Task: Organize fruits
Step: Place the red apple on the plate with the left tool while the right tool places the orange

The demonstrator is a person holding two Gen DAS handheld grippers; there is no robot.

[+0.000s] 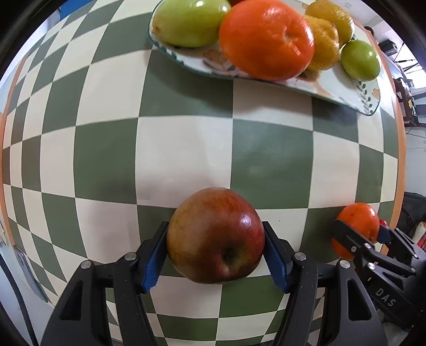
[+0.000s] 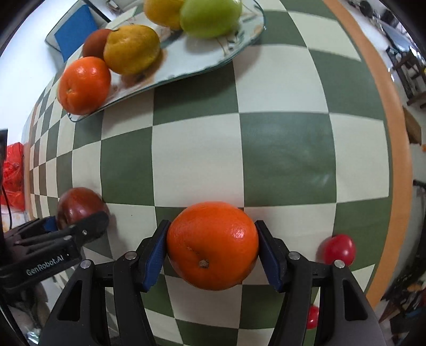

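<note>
My left gripper point(image 1: 215, 250) is shut on a red apple point(image 1: 215, 237) above the checkered tablecloth. My right gripper point(image 2: 211, 247) is shut on an orange point(image 2: 213, 244). In the left wrist view the right gripper point(image 1: 359, 234) with its orange point(image 1: 359, 221) shows at the lower right. In the right wrist view the left gripper point(image 2: 77, 226) with the apple point(image 2: 77, 205) shows at the lower left. A patterned plate point(image 1: 332, 90) ahead holds a green pear point(image 1: 189, 24), an orange point(image 1: 266, 40), two yellow citrus fruits point(image 1: 324, 45) and a green lime point(image 1: 359, 60). The plate also shows in the right wrist view point(image 2: 229, 50).
A small red fruit point(image 2: 339, 248) lies on the green-and-cream checkered cloth point(image 2: 279, 149) to the right of my right gripper; another red one point(image 2: 312, 316) sits lower. The table's orange edge point(image 2: 399, 159) runs along the right. A blue-fronted object point(image 2: 74, 29) stands beyond the plate.
</note>
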